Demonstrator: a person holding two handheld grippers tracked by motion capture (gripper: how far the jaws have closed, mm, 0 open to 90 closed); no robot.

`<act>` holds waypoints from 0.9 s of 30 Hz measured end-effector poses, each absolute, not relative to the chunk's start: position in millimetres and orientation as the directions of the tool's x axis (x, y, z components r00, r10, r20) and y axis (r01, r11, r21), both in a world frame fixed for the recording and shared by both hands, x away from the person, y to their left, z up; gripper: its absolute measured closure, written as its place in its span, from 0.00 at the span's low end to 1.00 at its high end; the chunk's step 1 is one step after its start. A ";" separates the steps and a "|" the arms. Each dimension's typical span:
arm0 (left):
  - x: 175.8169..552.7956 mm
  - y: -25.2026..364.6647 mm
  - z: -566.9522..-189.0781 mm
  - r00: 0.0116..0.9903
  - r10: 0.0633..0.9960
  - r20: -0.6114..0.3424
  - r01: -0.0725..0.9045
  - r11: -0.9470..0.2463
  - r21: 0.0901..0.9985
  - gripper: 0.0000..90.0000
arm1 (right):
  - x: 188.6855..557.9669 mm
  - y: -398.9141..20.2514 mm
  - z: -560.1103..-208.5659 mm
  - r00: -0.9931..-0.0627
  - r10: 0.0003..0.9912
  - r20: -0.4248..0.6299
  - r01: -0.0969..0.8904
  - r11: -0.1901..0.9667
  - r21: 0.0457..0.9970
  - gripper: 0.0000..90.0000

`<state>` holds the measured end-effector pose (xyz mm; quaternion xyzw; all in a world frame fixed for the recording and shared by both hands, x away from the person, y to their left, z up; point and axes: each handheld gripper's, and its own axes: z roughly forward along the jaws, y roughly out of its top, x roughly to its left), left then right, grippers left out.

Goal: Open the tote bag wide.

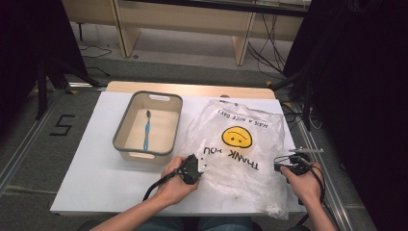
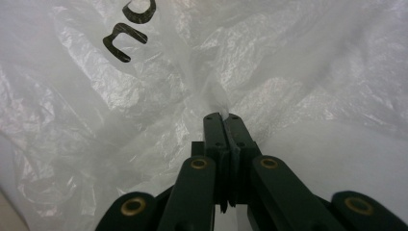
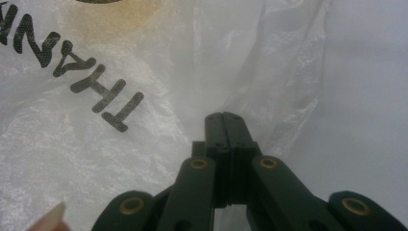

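Note:
A clear plastic bag [image 1: 217,126] with a yellow smiley and black "THANK YOU" print lies crumpled on the right half of the white table [image 1: 91,168]. My left gripper [image 1: 206,166] is at the bag's near-left edge. Its jaws [image 2: 224,116] are pressed together with a small peak of film pinched at the tips, and the bag [image 2: 288,72] spreads out beyond. My right gripper [image 1: 279,166] is at the bag's near-right edge. It is shut [image 3: 224,115] where folds of the bag [image 3: 72,144] run into its tips.
A grey-rimmed basket [image 1: 122,126] stands left of the bag with a blue toothbrush [image 1: 146,130] lying in it. Bare white table lies to the near left. The right table edge runs close beside my right hand.

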<state>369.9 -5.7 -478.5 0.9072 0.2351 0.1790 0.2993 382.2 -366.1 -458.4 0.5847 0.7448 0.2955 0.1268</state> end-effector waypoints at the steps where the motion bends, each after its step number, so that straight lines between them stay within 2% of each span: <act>1: 371.7 -5.8 -478.0 0.819 0.539 0.196 0.319 -0.713 0.624 0.99 | 383.5 -366.2 -458.5 -0.287 0.946 0.151 0.792 0.146 0.593 1.00; 6: 378.7 -9.7 -477.3 0.795 0.559 0.235 0.309 -0.707 0.636 0.99 | 385.4 -369.5 -454.7 -0.238 0.958 0.160 0.782 0.091 0.617 1.00; 11: 385.4 -14.1 -477.7 0.783 0.561 0.270 0.292 -0.714 0.636 0.99 | 384.9 -368.2 -459.3 -0.242 0.956 0.164 0.794 0.098 0.600 0.96; 15: 384.9 -14.3 -479.3 0.791 0.549 0.270 0.284 -0.720 0.633 0.95 | 380.8 -367.3 -450.7 -0.240 0.963 0.120 0.758 0.109 0.644 0.82; 18: 383.6 -13.6 -479.2 0.798 0.540 0.267 0.276 -0.722 0.634 0.91 | 374.4 -365.2 -431.0 -0.238 0.971 0.015 0.651 0.148 0.745 0.73; 20: 382.9 -13.6 -479.3 0.802 0.536 0.263 0.274 -0.723 0.634 0.90 | 373.2 -362.5 -426.3 -0.253 0.968 -0.007 0.622 0.168 0.764 0.72; 24: 379.7 -13.5 -478.6 0.813 0.529 0.242 0.275 -0.716 0.642 0.84 | 371.0 -337.1 -419.7 -0.397 0.918 -0.002 0.564 0.246 0.788 0.71; 27: 375.0 -10.8 -473.5 0.821 0.526 0.225 0.268 -0.701 0.661 0.73 | 372.4 -311.5 -426.1 -0.517 0.856 0.034 0.561 0.308 0.768 0.70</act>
